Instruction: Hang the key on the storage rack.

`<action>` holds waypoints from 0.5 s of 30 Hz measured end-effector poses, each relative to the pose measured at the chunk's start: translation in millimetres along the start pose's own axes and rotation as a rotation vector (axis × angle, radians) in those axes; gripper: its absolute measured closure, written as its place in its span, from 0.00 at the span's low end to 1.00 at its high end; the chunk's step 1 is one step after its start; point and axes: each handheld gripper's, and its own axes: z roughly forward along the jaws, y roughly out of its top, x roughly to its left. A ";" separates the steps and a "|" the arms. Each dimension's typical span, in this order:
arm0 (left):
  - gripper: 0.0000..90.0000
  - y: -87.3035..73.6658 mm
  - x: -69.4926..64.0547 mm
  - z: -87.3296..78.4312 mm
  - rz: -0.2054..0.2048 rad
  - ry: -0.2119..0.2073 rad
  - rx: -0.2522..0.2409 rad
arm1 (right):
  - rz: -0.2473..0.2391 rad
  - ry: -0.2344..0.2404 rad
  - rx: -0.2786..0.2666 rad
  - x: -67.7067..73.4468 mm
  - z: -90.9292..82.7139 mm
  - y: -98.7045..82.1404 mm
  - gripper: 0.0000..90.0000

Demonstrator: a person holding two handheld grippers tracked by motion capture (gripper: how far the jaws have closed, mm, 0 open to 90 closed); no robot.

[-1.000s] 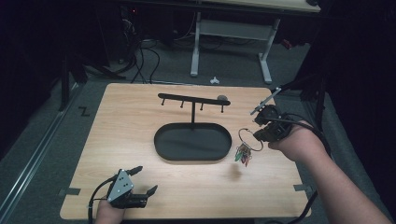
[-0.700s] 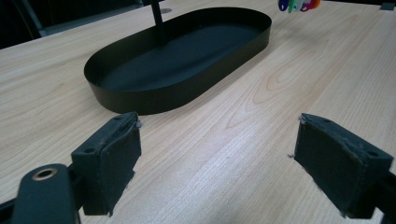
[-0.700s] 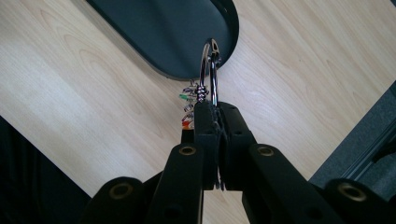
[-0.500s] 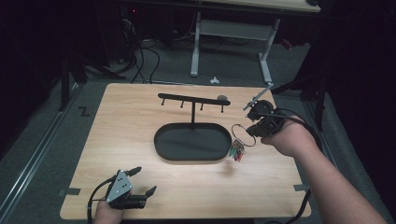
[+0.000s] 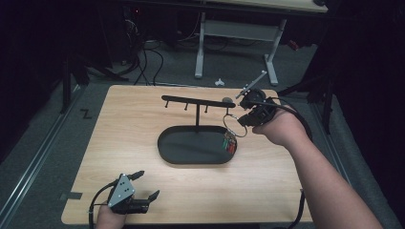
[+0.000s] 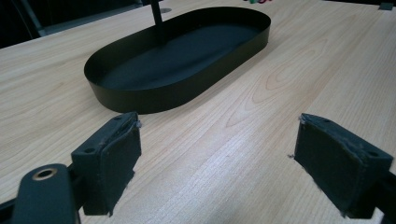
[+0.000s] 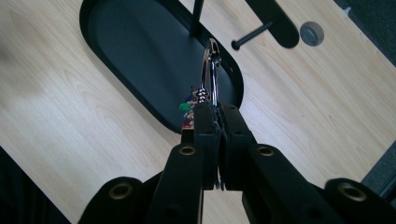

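A black stand with an oval tray (image 5: 167, 152) (image 6: 140, 95) (image 7: 116, 56) and a peg bar (image 5: 191, 101) sits mid-table. My right gripper (image 5: 242, 120) (image 7: 215, 109) is shut on a silver key ring (image 5: 233, 125) (image 7: 211, 70), held just right of the bar's right end. Coloured tags (image 5: 229, 143) (image 7: 187, 106) hang from the ring over the tray's right end. In the right gripper view the ring stands upright near a peg (image 7: 254, 35) of the bar. My left gripper (image 5: 142, 187) (image 6: 217, 161) rests open near the table's front left corner, nothing between its pads.
A small grey disc (image 5: 227, 100) (image 7: 311, 32) lies on the wooden table (image 5: 124, 129) behind the bar's right end. A desk frame (image 5: 239, 33) and cables stand on the floor beyond the far edge.
My right gripper has carried the key ring left and slightly away from me, from beside the tray toward the bar's right end. The left gripper has stayed put.
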 end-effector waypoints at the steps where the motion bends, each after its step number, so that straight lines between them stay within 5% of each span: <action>1: 0.17 0.0 0.0 0.0 0.000 0.000 0.000 | 0.003 0.001 -0.004 -0.8 1.0 2.1 0.98; 15: 0.17 -2.0 1.1 -3.5 -0.010 0.010 -0.006 | 0.042 0.010 -0.008 -19.5 20.4 15.7 0.98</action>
